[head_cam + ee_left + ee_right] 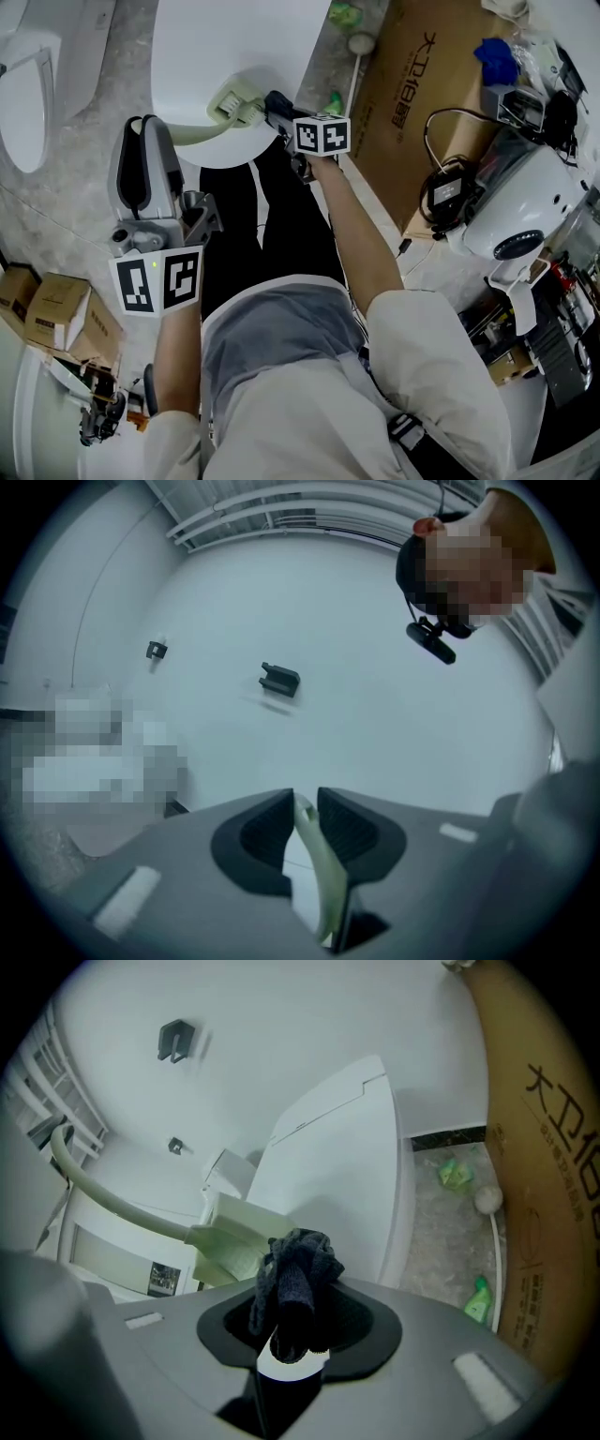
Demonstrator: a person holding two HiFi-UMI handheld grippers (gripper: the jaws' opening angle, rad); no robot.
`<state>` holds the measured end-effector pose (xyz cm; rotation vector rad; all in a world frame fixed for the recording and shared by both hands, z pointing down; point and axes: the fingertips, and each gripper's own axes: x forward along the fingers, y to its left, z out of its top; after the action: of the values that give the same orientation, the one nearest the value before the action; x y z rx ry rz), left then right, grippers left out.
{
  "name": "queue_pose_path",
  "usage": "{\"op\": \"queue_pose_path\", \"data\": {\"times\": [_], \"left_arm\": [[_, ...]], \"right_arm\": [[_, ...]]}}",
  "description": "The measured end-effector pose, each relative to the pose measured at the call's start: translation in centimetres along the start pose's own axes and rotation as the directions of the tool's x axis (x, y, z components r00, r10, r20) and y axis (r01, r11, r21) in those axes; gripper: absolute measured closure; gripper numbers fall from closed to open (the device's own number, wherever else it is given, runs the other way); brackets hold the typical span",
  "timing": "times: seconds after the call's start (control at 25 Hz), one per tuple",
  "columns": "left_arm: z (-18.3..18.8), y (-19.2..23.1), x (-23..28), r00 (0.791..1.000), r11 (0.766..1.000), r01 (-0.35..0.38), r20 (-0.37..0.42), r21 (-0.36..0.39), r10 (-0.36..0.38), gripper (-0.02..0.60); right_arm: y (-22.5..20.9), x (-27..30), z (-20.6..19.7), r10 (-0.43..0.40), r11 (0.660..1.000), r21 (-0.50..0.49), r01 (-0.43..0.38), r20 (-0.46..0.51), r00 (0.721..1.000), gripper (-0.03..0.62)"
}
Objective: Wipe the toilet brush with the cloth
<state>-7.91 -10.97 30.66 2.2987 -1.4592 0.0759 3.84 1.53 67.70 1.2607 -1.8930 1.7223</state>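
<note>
The left gripper held the toilet brush by its handle between closed jaws; the right gripper pinched the dark cloth at the brush head.

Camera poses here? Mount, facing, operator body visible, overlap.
Head view: on the person's head, facing steeply down at the toilet; torso, legs, forearms show.
Left gripper view: on the left claw, facing up at a white wall; shut on the toilet brush; person's head shows.
Right gripper view: on the right claw, facing the toilet; shut on the cloth; no body.
Shared: head and right gripper views both show brush, cloth, toilet.
</note>
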Motion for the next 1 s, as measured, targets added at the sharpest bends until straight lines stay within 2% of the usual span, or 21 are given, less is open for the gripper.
{"op": "queue_pose_path", "data": {"times": [0.12, 0.2, 0.32, 0.44, 0.56, 0.72, 1.0], "left_arm": [[0.1, 0.0, 0.1, 1.000, 1.000, 0.001, 0.000, -0.002, -0.001, 0.581], [0.1, -0.1, 0.2, 1.000, 1.000, 0.005, 0.000, 0.000, -0.005, 0.581], [0.0, -0.2, 0.5, 1.000, 1.000, 0.013, 0.004, 0.005, -0.013, 0.581], [0.0, -0.4, 0.8, 1.000, 1.000, 0.022, 0.003, 0.010, -0.022, 0.581], [0.0, -0.6, 1.2, 0.999, 0.999, 0.033, -0.003, 0.020, -0.033, 0.581], [0.1, -0.9, 1.5, 0.998, 0.998, 0.058, -0.019, 0.035, -0.057, 0.581], [0.2, -1.4, 2.5, 0.987, 0.987, 0.149, -0.073, 0.057, -0.144, 0.581]], "right_arm": [[-0.2, 0.1, -1.0, -0.006, 0.996, 0.091, 0.003, 0.033, 0.999, 0.482], [0.1, 0.3, -1.6, 0.004, 0.982, 0.191, -0.017, 0.069, 0.998, 0.482], [0.2, 0.5, -2.2, 0.003, 0.936, 0.349, -0.052, 0.141, 0.990, 0.482], [0.3, 0.8, -2.9, -0.012, 0.880, 0.466, -0.086, 0.202, 0.979, 0.482], [0.8, 1.2, -3.6, -0.010, 0.845, 0.522, -0.119, 0.238, 0.971, 0.482], [1.4, 1.5, -4.2, -0.027, 0.828, 0.545, -0.133, 0.276, 0.961, 0.482], [2.1, 2.1, -4.8, -0.116, 0.736, 0.651, -0.182, 0.387, 0.915, 0.485]]}}
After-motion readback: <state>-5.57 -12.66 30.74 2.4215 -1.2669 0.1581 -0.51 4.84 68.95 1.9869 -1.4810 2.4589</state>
